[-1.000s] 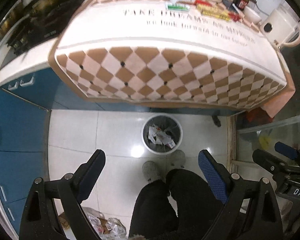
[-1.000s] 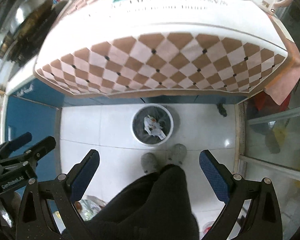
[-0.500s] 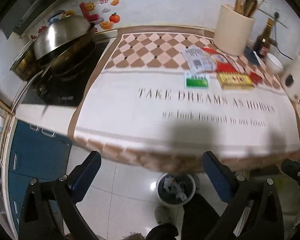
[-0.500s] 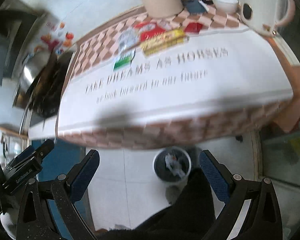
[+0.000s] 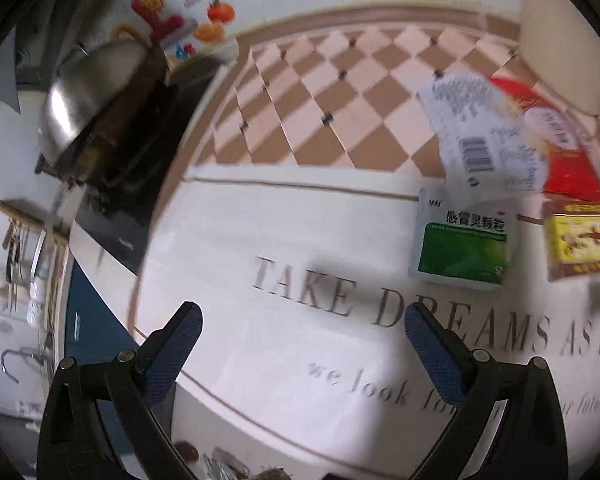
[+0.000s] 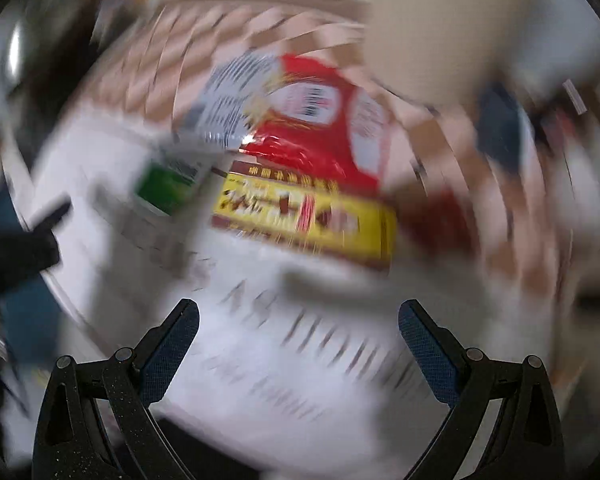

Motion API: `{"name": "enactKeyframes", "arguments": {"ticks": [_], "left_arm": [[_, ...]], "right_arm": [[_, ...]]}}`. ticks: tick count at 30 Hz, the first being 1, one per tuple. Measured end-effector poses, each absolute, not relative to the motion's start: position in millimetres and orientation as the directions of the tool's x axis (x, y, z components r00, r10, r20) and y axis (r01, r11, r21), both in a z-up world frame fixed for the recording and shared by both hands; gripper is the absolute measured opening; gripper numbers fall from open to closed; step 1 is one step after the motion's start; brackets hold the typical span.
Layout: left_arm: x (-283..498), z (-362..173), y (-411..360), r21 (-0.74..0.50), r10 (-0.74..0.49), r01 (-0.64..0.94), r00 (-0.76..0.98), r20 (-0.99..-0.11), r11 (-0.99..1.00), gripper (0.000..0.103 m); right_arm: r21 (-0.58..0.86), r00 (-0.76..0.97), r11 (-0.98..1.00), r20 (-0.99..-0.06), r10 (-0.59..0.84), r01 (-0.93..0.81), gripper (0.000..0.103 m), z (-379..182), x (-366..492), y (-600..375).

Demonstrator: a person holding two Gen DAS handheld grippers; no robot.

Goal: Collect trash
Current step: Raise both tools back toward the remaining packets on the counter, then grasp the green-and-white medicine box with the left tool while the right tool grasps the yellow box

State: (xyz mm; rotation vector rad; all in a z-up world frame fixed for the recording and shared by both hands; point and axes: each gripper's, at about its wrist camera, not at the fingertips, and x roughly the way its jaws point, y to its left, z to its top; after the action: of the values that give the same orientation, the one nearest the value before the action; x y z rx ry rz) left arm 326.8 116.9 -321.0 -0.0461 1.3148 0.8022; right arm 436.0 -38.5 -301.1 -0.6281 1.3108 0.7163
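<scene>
I get heavy motion smear on right wrist, mild on left. Even bright light, soft shadows, fisheye bending at edges.

Brown-and-cream checks, bright wrappers

The cloth (image 5: 324,92) is checked; sachet (image 5: 462,246) green-white, box (image 6: 304,218) yellow, packet (image 6: 320,136) red.
</scene>
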Motion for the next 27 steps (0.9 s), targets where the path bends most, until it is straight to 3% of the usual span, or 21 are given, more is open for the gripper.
{"name": "enactKeyframes", "arguments": {"ticks": [4, 8, 15, 22, 26, 27], "left_arm": [[333, -345, 118, 0.389, 0.455, -0.556, -0.022, -0.890, 0.734, 0.103], [333, -358, 126, 0.367, 0.415, -0.580, -0.054, -0.908, 0.727, 0.103], [339, -356, 142, 0.276, 0.357, -0.628, 0.002, -0.934, 0.727, 0.103], [377, -370, 141, 0.051, 0.132, -0.603, 0.090, -0.987, 0.796, 0.102], [391, -375, 139, 0.009, 0.102, -0.583, 0.127, -0.987, 0.813, 0.084], [394, -371, 138, 0.010, 0.113, -0.574, 0.144, -0.983, 0.819, 0.069]], "right_arm": [[-0.156, 0.159, 0.361, -0.987, -0.021, -0.919, 0.101, -337, 448, 12], [-0.135, 0.111, 0.248, -0.988, -0.109, -0.959, 0.101, -369, 460, 31], [0.008, 0.008, 0.522, -1.000, 0.028, -0.853, 0.091, -369, 490, 4], [0.153, -0.052, 0.824, -0.987, 0.149, -0.546, 0.090, -360, 483, -70], [0.227, -0.083, 0.857, -0.973, 0.214, -0.463, 0.090, -360, 480, -87], [0.236, -0.085, 0.847, -0.971, 0.223, -0.476, 0.090, -359, 478, -91]]}}
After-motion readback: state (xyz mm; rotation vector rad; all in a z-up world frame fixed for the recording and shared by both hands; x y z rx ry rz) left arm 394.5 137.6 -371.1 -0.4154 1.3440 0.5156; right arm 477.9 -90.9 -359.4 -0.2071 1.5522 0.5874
